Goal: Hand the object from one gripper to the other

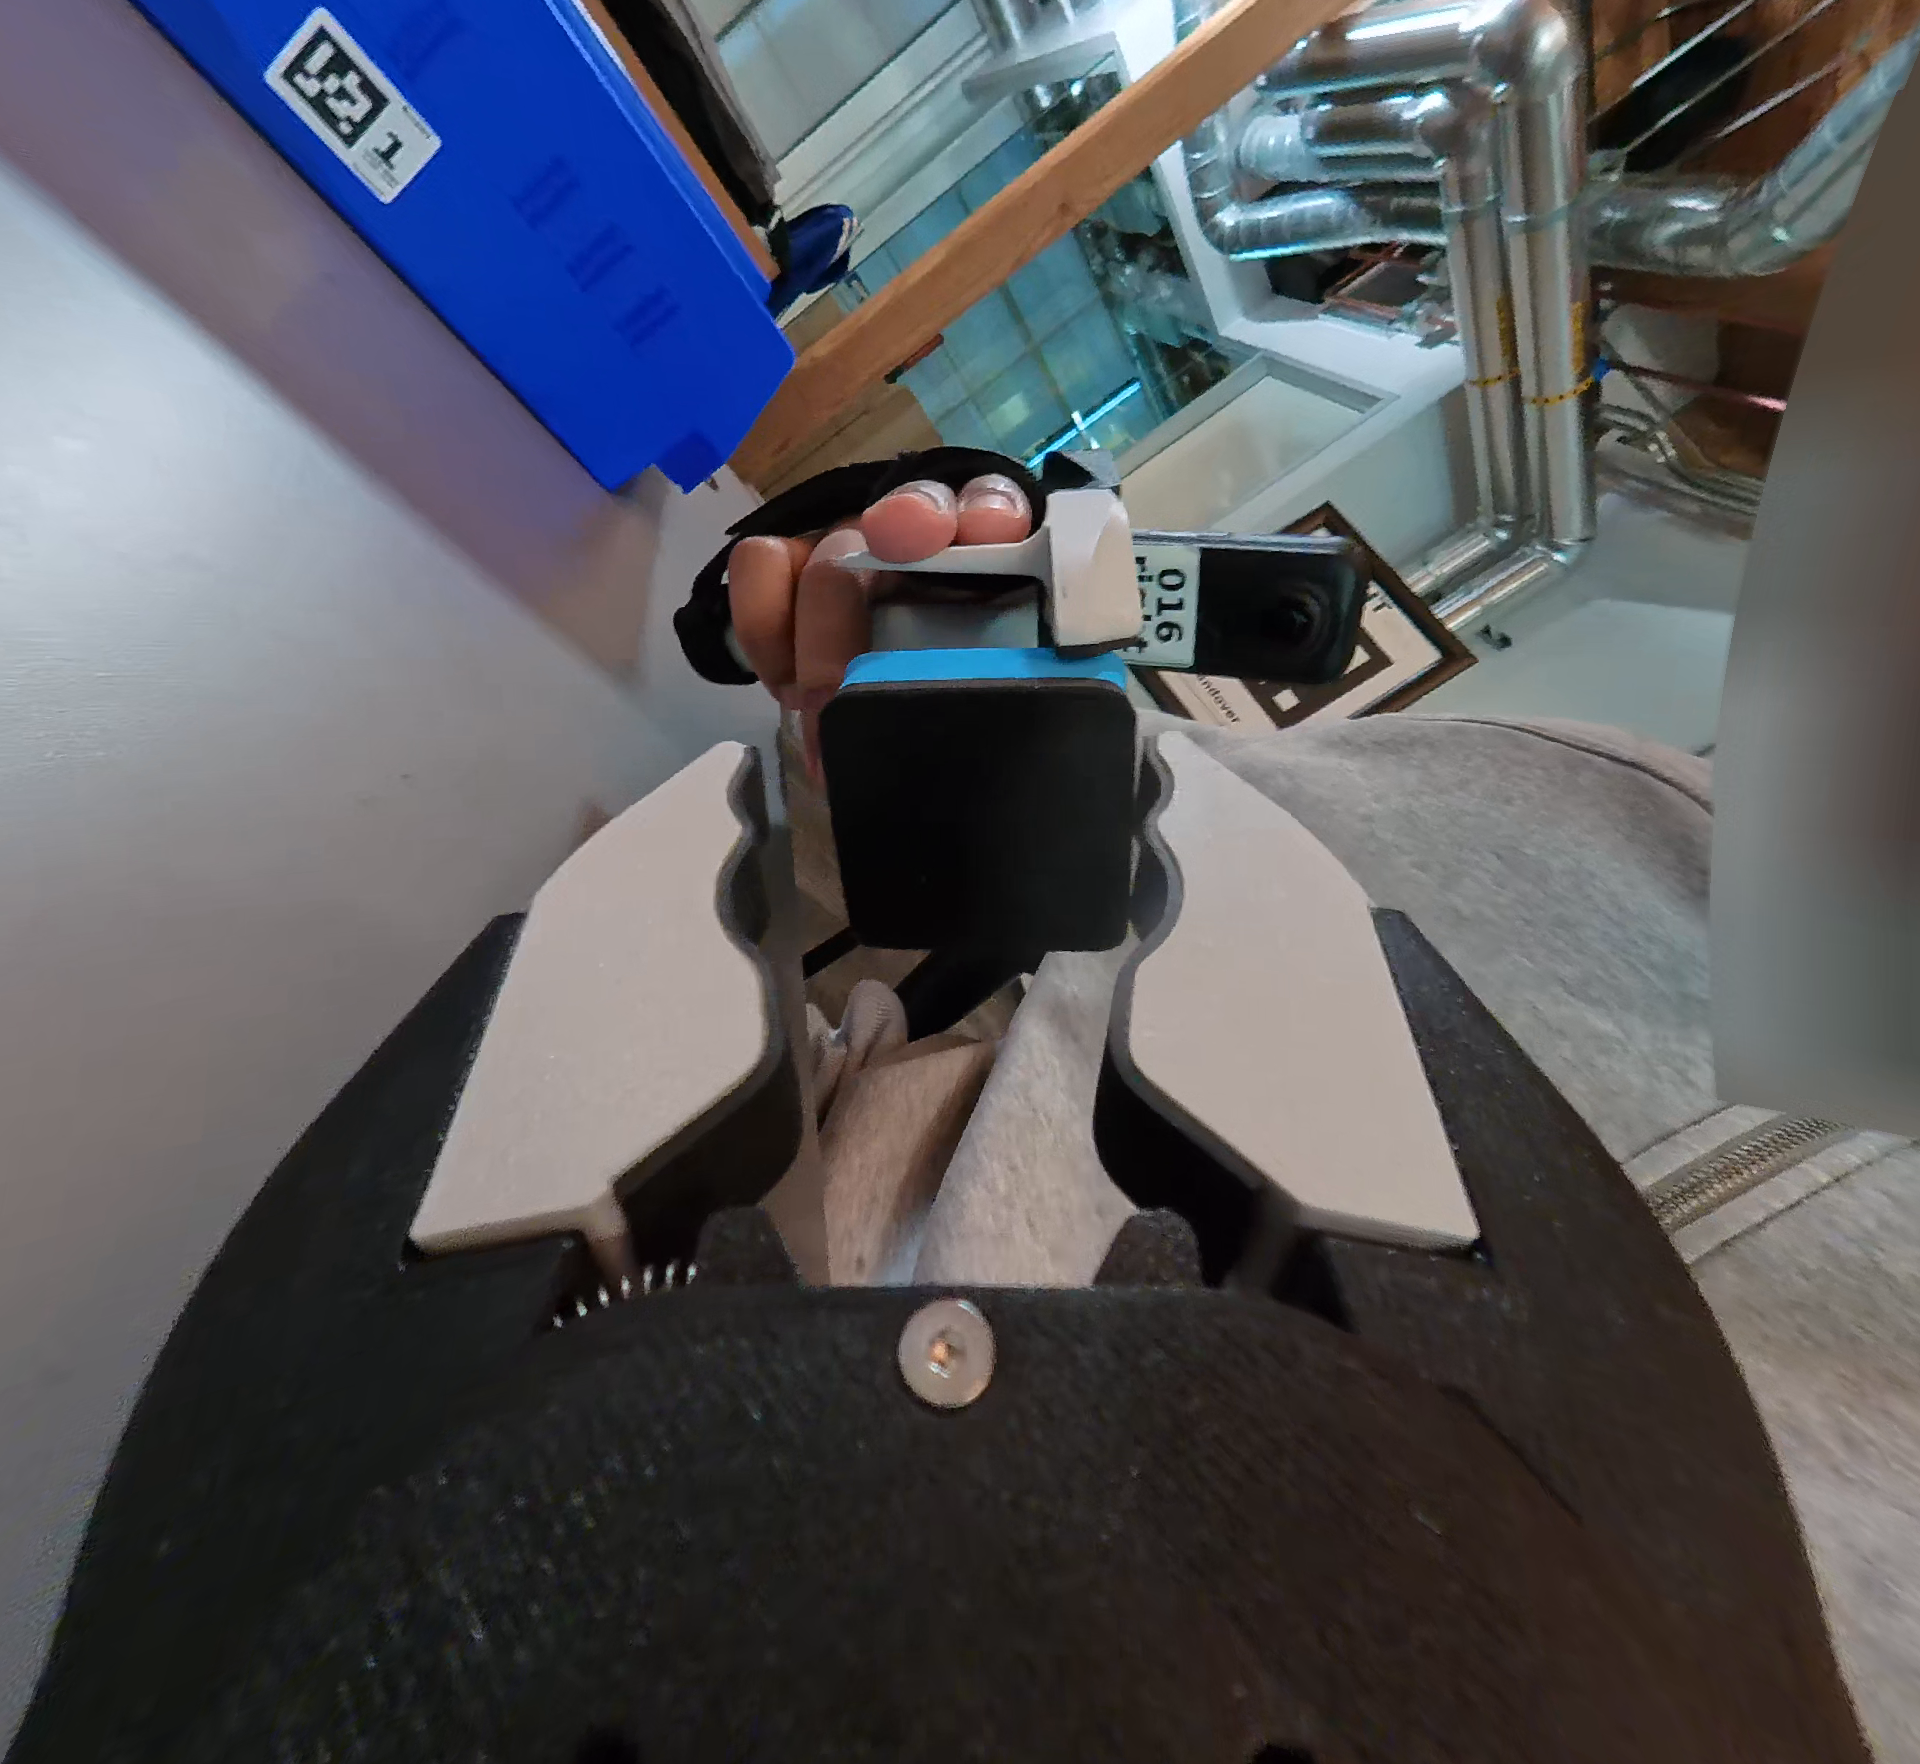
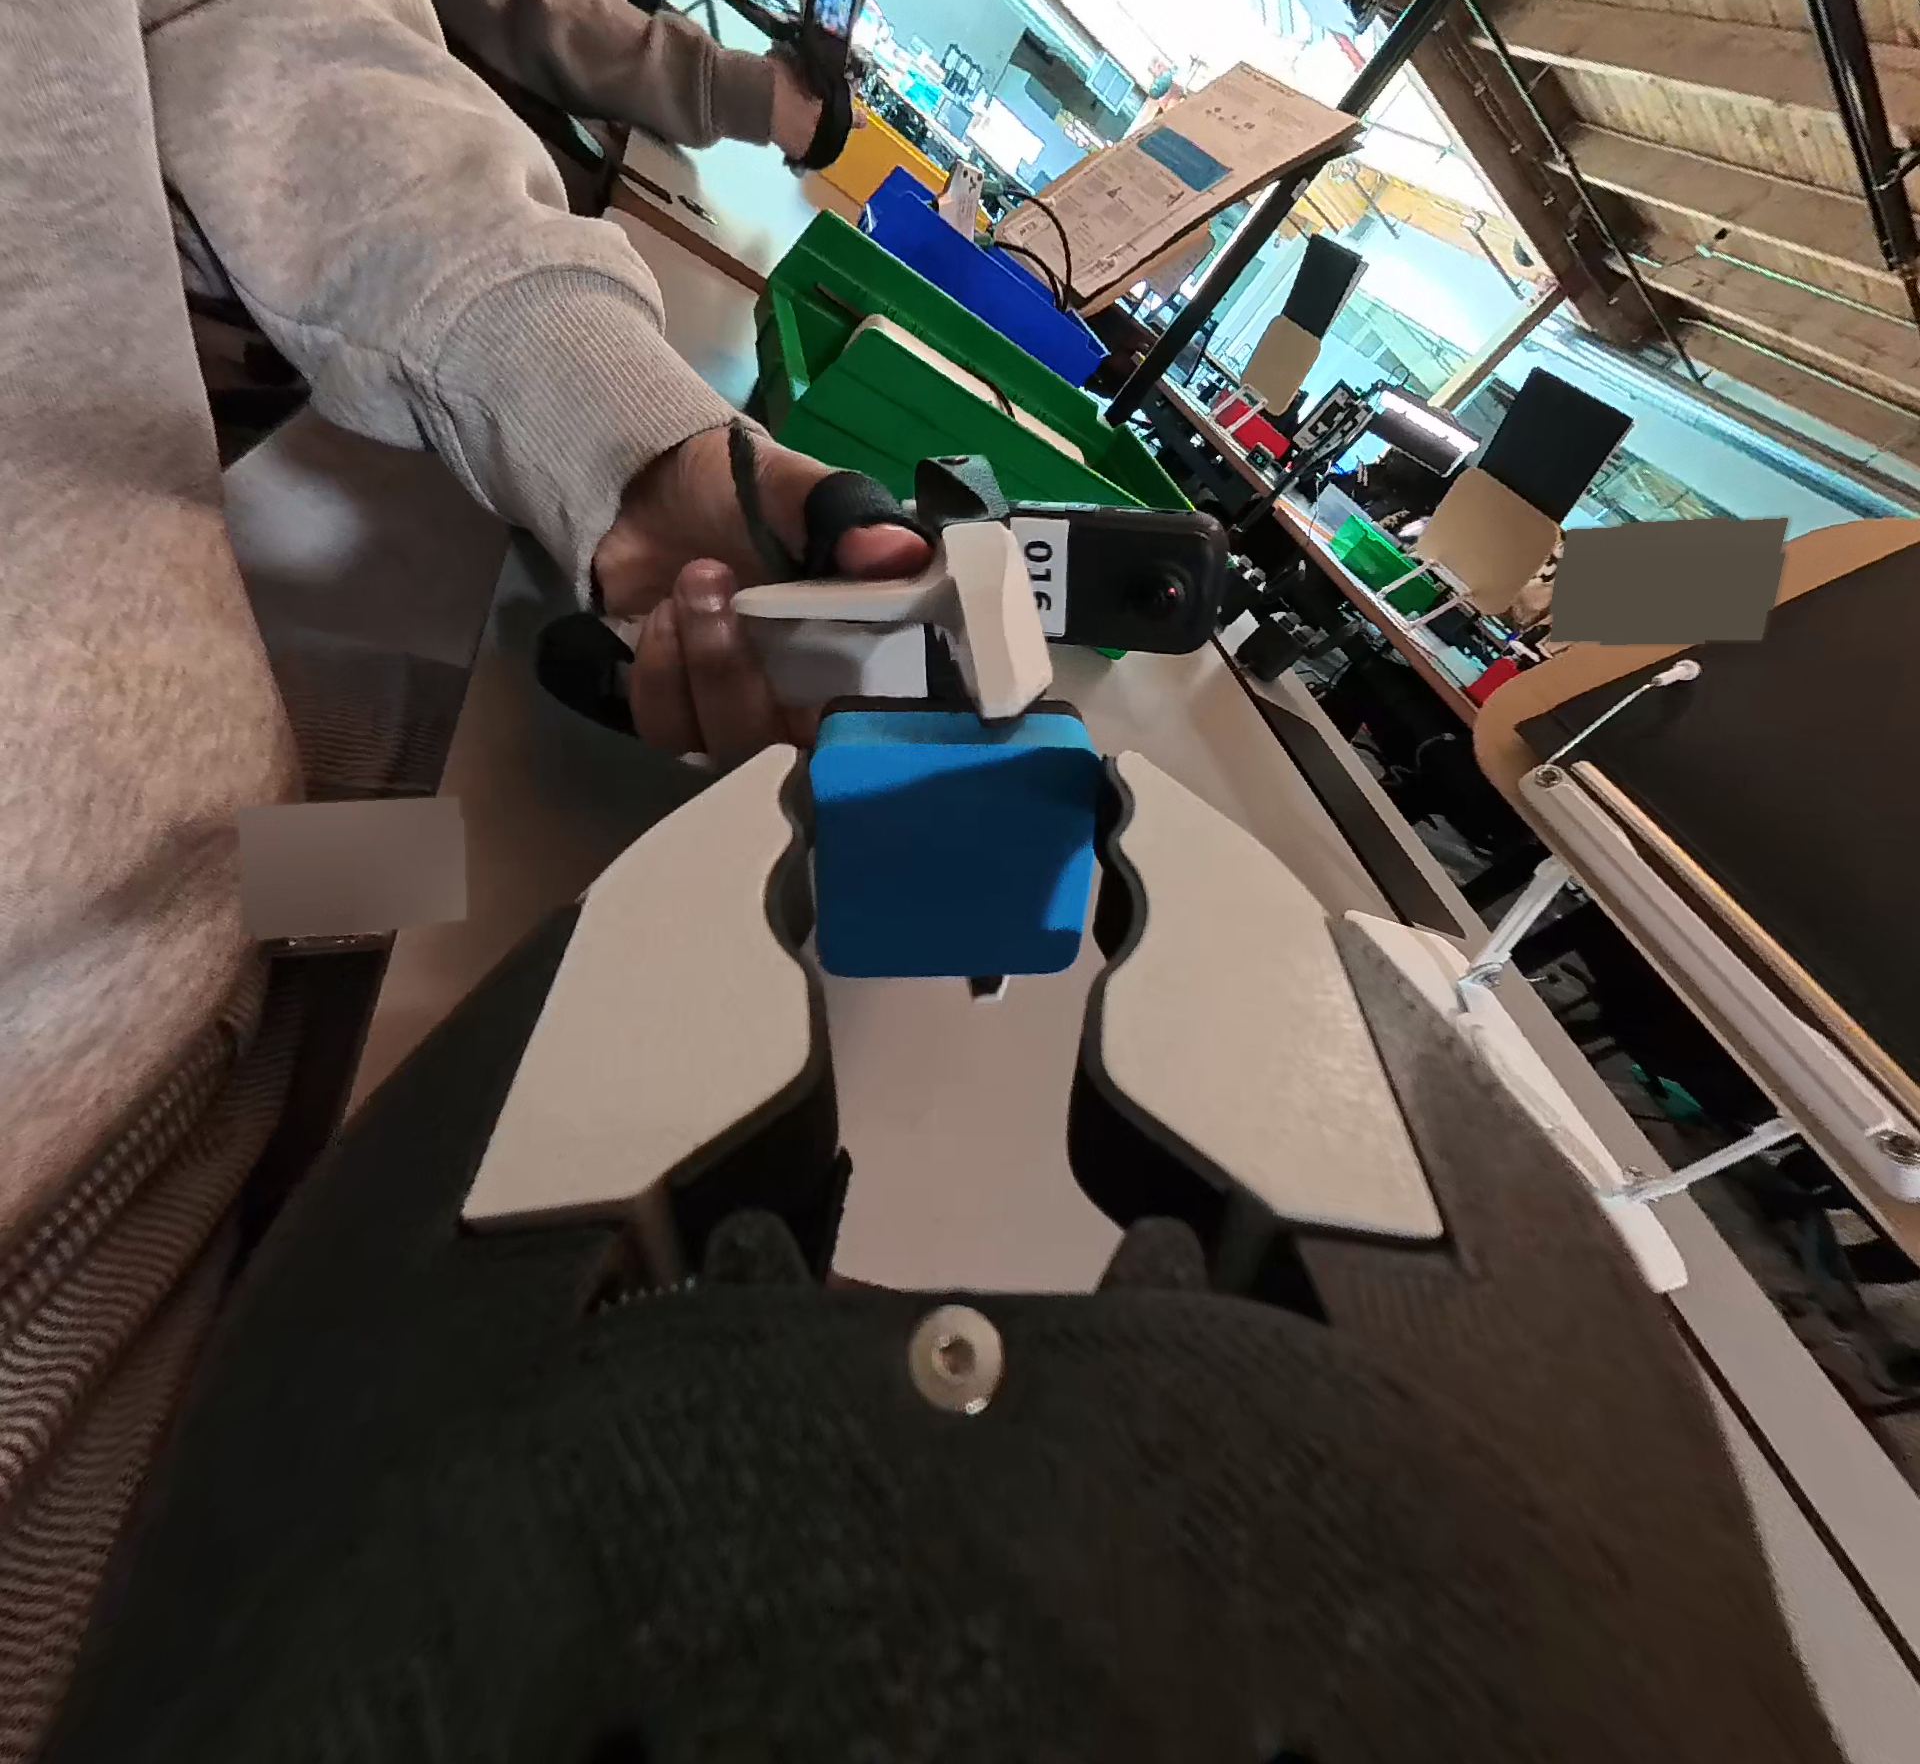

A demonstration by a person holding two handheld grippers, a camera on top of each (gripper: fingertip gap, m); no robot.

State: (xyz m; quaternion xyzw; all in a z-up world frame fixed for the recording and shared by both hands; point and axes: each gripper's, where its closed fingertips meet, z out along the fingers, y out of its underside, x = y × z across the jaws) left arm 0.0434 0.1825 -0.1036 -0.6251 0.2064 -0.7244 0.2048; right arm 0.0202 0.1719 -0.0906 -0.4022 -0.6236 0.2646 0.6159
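A square foam block, blue on one face and black on the other, is held in the air between the two grippers. It shows its black face in the left wrist view and its blue face in the right wrist view. My right gripper is shut on the block, with both fingers pressed to its sides. My left gripper is open around the block, turned a quarter turn to the right one. Its right finger is next to the block and a small gap shows at its left finger. The hands on the handles show behind the block.
A blue bin stands on the grey table to the left. Green bins and a blue bin stand behind. The holder's grey sweatshirt is close. Another person's hand holds a device far back. A black panel stands right. Less than 4 cm separates the two grippers' tips.
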